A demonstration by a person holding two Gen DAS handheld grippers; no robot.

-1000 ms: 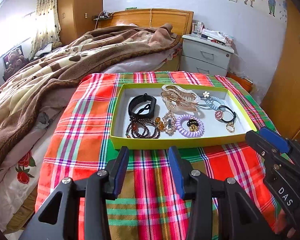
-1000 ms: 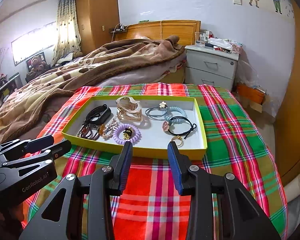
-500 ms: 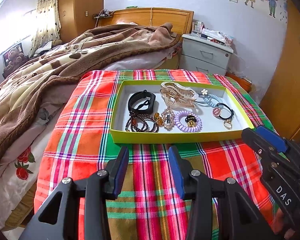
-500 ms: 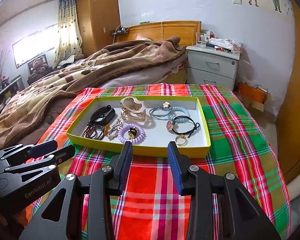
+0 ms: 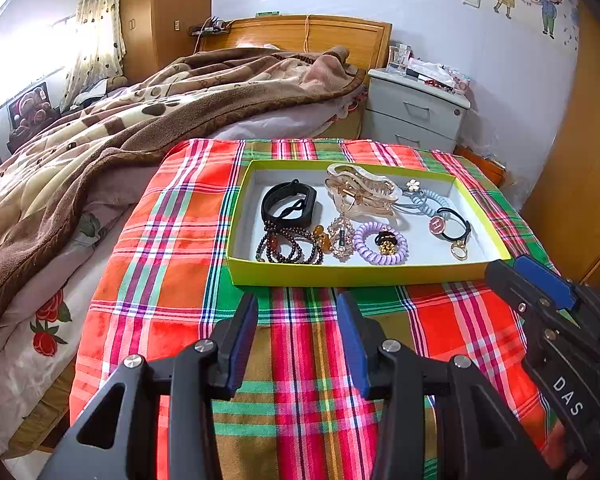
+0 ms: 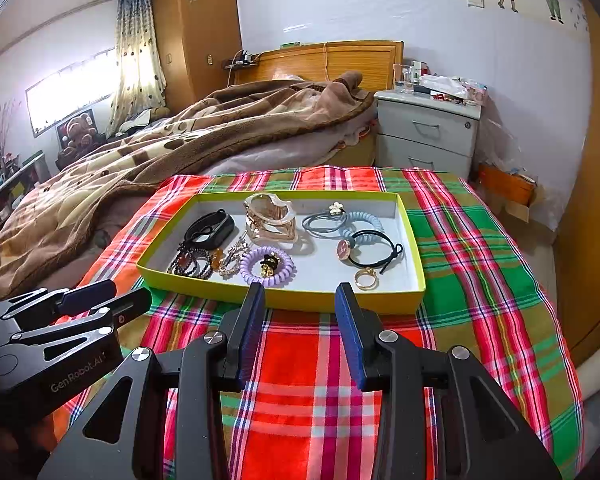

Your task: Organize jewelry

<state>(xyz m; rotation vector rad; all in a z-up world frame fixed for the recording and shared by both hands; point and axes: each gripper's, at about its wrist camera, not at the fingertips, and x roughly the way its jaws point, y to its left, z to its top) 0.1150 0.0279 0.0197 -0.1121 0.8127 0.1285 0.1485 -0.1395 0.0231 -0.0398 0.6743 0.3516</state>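
Observation:
A yellow-green tray lies on a plaid cloth and holds the jewelry: a black band, dark bead bracelets, a clear hair claw, a purple coil tie, blue hair ties, a black tie with a pink charm and a gold ring. My left gripper is open and empty, just short of the tray's near wall. My right gripper is open and empty at the near wall; it also shows in the left wrist view.
The plaid cloth covers the foot of a bed. A brown blanket lies heaped to the left. A grey nightstand stands behind, a wooden wardrobe at the right, an orange box on the floor.
Both grippers have drawn back from the tray, which now looks smaller and farther. Both stay open and empty. The jewelry has not moved.

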